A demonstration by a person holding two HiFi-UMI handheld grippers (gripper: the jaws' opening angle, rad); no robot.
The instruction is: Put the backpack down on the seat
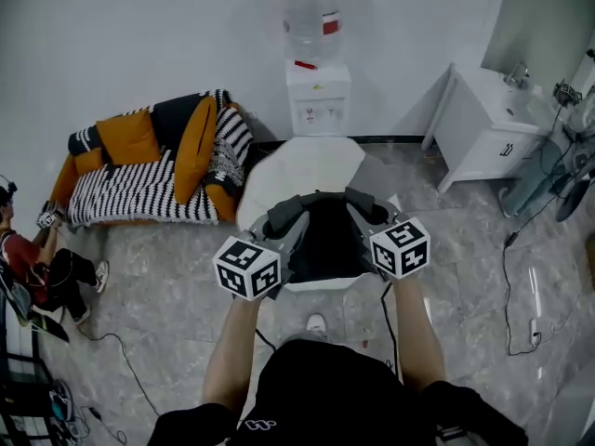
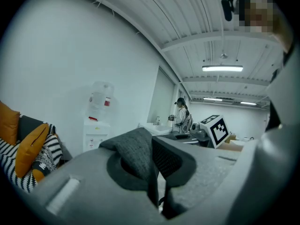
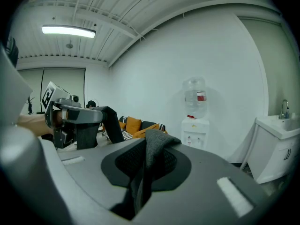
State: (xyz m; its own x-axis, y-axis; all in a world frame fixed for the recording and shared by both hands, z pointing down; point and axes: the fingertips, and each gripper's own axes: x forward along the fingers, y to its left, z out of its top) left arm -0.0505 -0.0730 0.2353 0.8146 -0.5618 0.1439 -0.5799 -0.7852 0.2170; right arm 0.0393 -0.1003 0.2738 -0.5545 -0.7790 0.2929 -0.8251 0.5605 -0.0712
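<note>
- A striped sofa [image 1: 139,193] with orange cushions [image 1: 130,137] was seen against the wall at the far left.
- A white cabinet [image 1: 474,142] with a sink on top was set against the wall at the right.
- A white seat [image 1: 311,161] was found on the marbled floor [image 1: 177,268] straight ahead of the person, between the sofa and the cabinet.
- A water dispenser [image 1: 317,96] with a bottle on top was placed at the wall just behind the seat.
- The black backpack [image 1: 325,240] was held between the two grippers over the near part of the seat. Whether its base touched the seat could not be told.
- The left gripper [image 1: 286,216] was seen with its jaws drawn narrow and pressed on the left strap [image 2: 136,149], a band of grey fabric arching up out of them.
- The right gripper [image 1: 364,208] was likewise clamped, jaws narrow, on the right strap [image 3: 157,144], which was folded over between them.
</note>
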